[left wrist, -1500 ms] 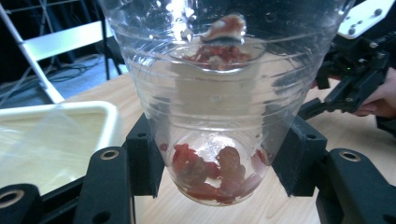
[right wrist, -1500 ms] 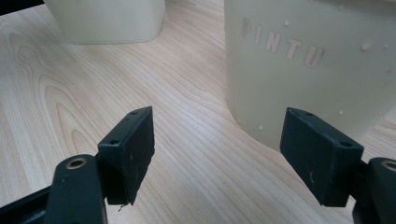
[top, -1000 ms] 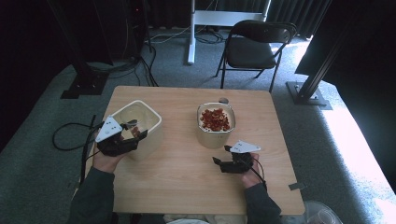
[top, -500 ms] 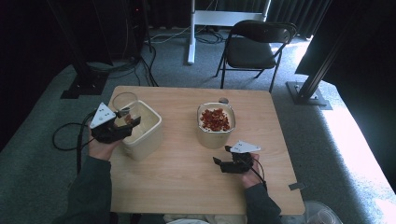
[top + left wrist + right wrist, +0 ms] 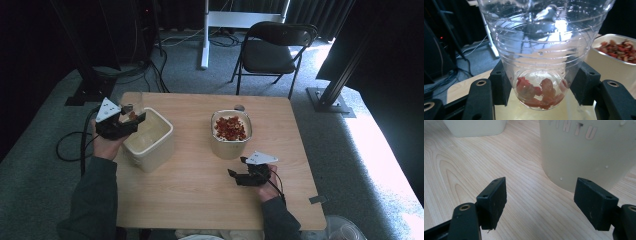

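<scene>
Two grippers: one in each of the person's hands, over a pale wooden table point(image 5: 200, 195).
Right gripper point(image 5: 248, 176): nearest, at about 5 o'clock on the table, low over the wood; in its own view its black jaws stand apart with only bare wood between them, gripping nothing.
Filled tub: a cream, round-cornered plastic container point(image 5: 230, 140) full of red dried pieces point(image 5: 231, 128) stands just past the right gripper, toward 12 o'clock from it; raised letters show on its wall in the right gripper view.
Empty tub: a second cream plastic container point(image 5: 150, 142) sits at about 9 o'clock on the table, well apart from the filled one.
Left gripper point(image 5: 122, 122): raised at the far left rim of the empty tub, its jaws clamped on the lower wall of a clear ribbed plastic cup point(image 5: 544, 45).
Cup contents: a few red dried pieces point(image 5: 539, 92) lie at the cup's bottom.
Beyond the table: a black folding chair point(image 5: 272, 52) stands on grey carpet at about 1 o'clock.
</scene>
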`<state>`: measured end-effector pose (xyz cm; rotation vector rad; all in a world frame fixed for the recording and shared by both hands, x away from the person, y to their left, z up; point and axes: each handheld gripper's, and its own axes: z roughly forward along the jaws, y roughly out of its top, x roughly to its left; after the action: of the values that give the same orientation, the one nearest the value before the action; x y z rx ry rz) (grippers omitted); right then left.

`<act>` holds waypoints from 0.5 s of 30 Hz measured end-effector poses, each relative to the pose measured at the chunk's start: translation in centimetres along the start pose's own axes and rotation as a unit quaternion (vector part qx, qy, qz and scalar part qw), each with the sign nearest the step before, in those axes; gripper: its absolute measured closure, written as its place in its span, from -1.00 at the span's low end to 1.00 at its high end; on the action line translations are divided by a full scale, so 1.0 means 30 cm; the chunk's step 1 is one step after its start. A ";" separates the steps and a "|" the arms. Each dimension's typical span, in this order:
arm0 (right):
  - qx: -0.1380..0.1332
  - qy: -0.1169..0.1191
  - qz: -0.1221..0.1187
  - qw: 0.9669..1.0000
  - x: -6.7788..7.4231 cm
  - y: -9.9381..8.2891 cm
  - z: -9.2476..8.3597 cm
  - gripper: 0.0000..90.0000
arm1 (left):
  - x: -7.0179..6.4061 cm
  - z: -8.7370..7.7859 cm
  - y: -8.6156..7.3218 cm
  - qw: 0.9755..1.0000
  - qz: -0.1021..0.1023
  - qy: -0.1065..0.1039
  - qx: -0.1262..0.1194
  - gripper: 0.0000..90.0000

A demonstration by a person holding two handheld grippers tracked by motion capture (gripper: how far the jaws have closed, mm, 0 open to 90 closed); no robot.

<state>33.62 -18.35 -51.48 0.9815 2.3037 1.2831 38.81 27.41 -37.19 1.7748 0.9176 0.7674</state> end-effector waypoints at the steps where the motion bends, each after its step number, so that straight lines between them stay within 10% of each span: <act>1: 0.000 0.000 0.000 1.000 0.000 0.000 0.000 -0.43 | 0.003 0.003 -0.002 1.000 -0.003 0.000 0.000 -0.07; 4: -0.001 0.000 0.001 1.000 -0.002 -0.001 -0.001 -0.43 | 0.009 0.009 -0.008 1.000 -0.006 -0.003 -0.002 -0.10; 9: 0.001 0.003 -0.004 1.000 0.002 0.000 -0.002 -0.42 | 0.009 0.030 -0.043 0.999 -0.011 -0.023 0.036 -0.77; 15: 0.000 0.001 -0.003 1.000 0.001 0.000 -0.004 -0.42 | 0.021 0.026 -0.085 0.999 -0.023 -0.015 0.045 -0.78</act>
<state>33.54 -18.40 -51.42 0.9739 2.3063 1.2831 39.16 28.23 -39.79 1.8324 0.9839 0.6785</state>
